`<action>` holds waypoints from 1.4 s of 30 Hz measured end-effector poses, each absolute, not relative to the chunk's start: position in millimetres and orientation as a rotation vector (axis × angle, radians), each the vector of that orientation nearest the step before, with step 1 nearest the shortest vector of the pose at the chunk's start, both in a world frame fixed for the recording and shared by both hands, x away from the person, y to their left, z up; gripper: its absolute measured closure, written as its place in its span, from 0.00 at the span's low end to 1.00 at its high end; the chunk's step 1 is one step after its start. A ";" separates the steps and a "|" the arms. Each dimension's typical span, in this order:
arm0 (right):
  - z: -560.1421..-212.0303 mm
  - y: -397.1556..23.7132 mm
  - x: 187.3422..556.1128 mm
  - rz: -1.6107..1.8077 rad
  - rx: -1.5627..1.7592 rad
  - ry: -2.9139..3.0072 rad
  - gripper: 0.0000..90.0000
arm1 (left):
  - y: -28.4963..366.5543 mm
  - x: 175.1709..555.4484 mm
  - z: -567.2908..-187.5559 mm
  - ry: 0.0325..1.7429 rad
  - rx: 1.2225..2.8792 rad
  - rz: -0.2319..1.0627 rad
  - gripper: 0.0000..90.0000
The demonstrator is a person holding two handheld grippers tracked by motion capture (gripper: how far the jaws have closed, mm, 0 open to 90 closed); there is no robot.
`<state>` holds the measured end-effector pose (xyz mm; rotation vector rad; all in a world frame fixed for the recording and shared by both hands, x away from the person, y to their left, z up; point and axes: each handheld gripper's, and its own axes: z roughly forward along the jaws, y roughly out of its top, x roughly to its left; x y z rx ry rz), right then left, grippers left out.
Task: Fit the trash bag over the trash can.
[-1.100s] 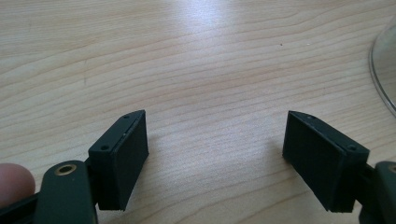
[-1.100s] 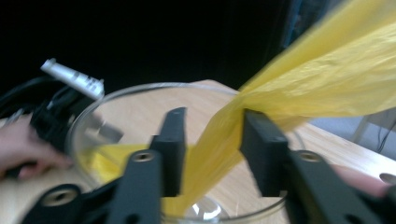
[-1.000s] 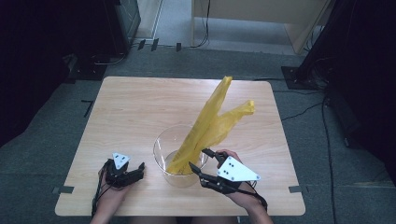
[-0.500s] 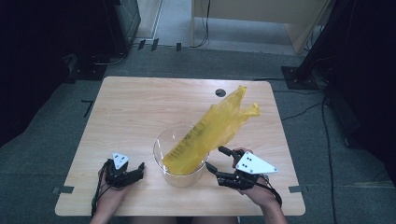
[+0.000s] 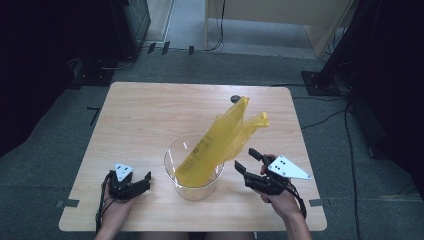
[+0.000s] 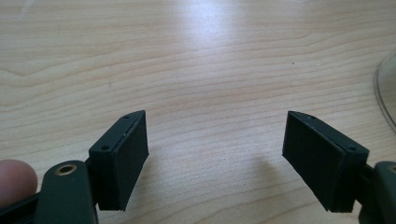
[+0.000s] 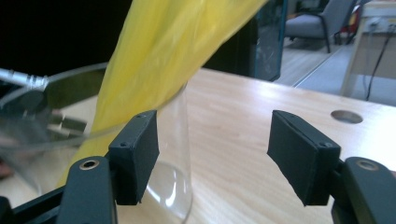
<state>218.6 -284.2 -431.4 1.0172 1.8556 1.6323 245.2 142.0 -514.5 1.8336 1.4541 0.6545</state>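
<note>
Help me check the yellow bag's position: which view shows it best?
The high view: the whole yellow bag stands in the glass bowl, leaning over its rim. The right gripper view crops its top; the left gripper view catches just the bowl's edge.

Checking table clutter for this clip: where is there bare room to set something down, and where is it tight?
Free: the far half of the table, beyond the glass bowl, and the strip between the bowl and the left gripper. Tight: the yellow bag leaning out beside the right gripper.
</note>
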 end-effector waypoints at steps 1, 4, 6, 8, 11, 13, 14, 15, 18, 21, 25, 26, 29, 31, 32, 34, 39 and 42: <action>-431.4 -284.2 218.6 1.632 1.017 1.856 0.38 | 142.0 245.2 -514.5 1.454 1.834 0.654 0.24; -422.7 -277.4 216.5 1.655 1.024 1.808 0.38 | 141.9 242.7 -506.7 1.444 1.809 0.662 0.24; -418.0 -272.1 216.5 1.648 1.049 1.785 0.38 | 142.4 241.0 -499.6 1.429 1.791 0.670 0.25; -415.2 -269.0 216.7 1.672 1.081 1.764 0.42 | 141.9 238.4 -491.7 1.416 1.764 0.679 0.25; -413.3 -265.8 217.5 1.709 1.119 1.739 0.57 | 139.6 235.0 -482.6 1.394 1.749 0.688 0.25; -412.4 -261.8 217.7 1.708 1.132 1.736 0.72 | 137.2 232.5 -475.2 1.372 1.738 0.689 0.25; -411.8 -258.9 217.5 1.697 1.140 1.743 0.79 | 135.4 230.7 -469.6 1.354 1.734 0.691 0.25; -411.1 -255.5 217.0 1.690 1.135 1.747 0.85 | 134.1 229.2 -465.2 1.340 1.727 0.694 0.25; -408.0 -248.9 214.6 1.714 1.117 1.740 0.94 | 130.5 223.9 -451.2 1.304 1.701 0.699 0.25; -403.8 -238.8 211.5 1.713 1.097 1.731 0.98 | 125.5 217.5 -439.1 1.266 1.686 0.710 0.25; -398.4 -227.5 208.2 1.733 1.071 1.722 0.98 | 117.9 209.1 -421.1 1.213 1.674 0.729 0.25; -396.9 -225.0 207.4 1.737 1.073 1.714 0.98 | 116.2 207.2 -416.7 1.204 1.665 0.737 0.25; -391.7 -217.6 205.1 1.735 1.082 1.695 0.98 | 109.4 201.4 -403.7 1.176 1.629 0.753 0.25; -388.2 -211.6 203.3 1.712 1.093 1.686 0.98 | 104.0 198.4 -396.6 1.157 1.614 0.754 0.25; -387.0 -209.6 202.8 1.707 1.093 1.687 0.98 | 100.0 196.6 -392.0 1.141 1.606 0.752 0.25; -383.9 -203.0 200.4 1.710 1.091 1.689 0.98 | 93.0 194.4 -385.9 1.117 1.601 0.749 0.25; -378.8 -190.8 195.7 1.737 1.049 1.706 0.97 | 75.5 191.7 -376.5 1.066 1.600 0.743 0.25; -377.0 -186.7 194.8 1.743 1.039 1.705 0.97 | 67.2 192.3 -373.7 1.048 1.596 0.747 0.26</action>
